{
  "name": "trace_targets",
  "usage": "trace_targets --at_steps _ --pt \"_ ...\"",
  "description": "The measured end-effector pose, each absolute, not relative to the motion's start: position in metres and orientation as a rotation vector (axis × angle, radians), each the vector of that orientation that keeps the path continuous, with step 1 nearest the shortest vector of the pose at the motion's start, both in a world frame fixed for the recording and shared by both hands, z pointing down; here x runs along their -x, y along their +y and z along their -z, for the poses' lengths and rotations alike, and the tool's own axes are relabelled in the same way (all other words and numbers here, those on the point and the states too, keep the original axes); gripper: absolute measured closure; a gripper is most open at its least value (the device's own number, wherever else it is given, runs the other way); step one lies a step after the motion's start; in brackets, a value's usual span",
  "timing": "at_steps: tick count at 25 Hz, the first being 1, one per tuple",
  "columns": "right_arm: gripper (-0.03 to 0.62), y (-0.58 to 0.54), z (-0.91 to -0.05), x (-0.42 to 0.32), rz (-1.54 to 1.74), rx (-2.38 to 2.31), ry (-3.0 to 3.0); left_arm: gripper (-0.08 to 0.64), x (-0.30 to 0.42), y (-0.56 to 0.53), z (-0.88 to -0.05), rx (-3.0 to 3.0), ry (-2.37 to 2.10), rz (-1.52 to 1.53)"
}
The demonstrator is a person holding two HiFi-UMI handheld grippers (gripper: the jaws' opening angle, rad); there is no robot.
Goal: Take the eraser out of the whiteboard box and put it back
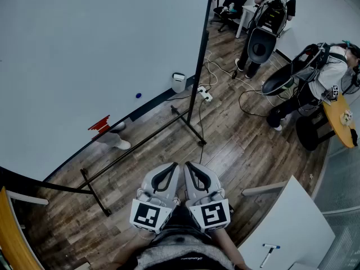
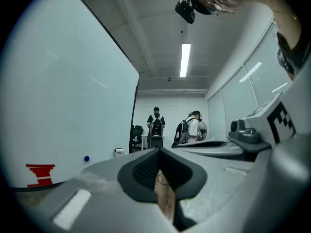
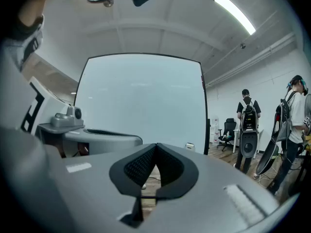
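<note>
Both grippers level, side by side at the person's waist; left gripper clenched on nothing; right gripper same, jaws together, empty. Whiteboard box hangs at the lower right corner of the whiteboard, well apart from both grippers; eraser too small to make out in any view. Head view alone shows the power strip on the floor; left gripper view catches the red mark and blue dot on the board, right gripper view doesn't; two people stand beyond the board.
</note>
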State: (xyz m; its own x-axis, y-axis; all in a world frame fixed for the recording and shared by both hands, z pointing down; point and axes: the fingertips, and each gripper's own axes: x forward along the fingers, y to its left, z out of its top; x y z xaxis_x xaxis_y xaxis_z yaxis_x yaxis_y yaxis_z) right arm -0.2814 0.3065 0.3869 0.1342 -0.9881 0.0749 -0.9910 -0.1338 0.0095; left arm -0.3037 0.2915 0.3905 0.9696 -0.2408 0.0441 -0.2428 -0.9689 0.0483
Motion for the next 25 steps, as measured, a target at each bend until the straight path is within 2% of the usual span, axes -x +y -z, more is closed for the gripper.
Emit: trace_targets --at_steps 14,25 --pt "0.591 0.303 -0.393 0.278 -0.106 -2.326 -2.079 0.558 0.302 0.287 -0.399 -3.021 -0.372 -0.089" --pt "0.591 0.251 -0.394 0.221 -0.127 -2.263 -2.127 0.558 0.241 0.239 -0.401 -3.037 -0.386 -0.105"
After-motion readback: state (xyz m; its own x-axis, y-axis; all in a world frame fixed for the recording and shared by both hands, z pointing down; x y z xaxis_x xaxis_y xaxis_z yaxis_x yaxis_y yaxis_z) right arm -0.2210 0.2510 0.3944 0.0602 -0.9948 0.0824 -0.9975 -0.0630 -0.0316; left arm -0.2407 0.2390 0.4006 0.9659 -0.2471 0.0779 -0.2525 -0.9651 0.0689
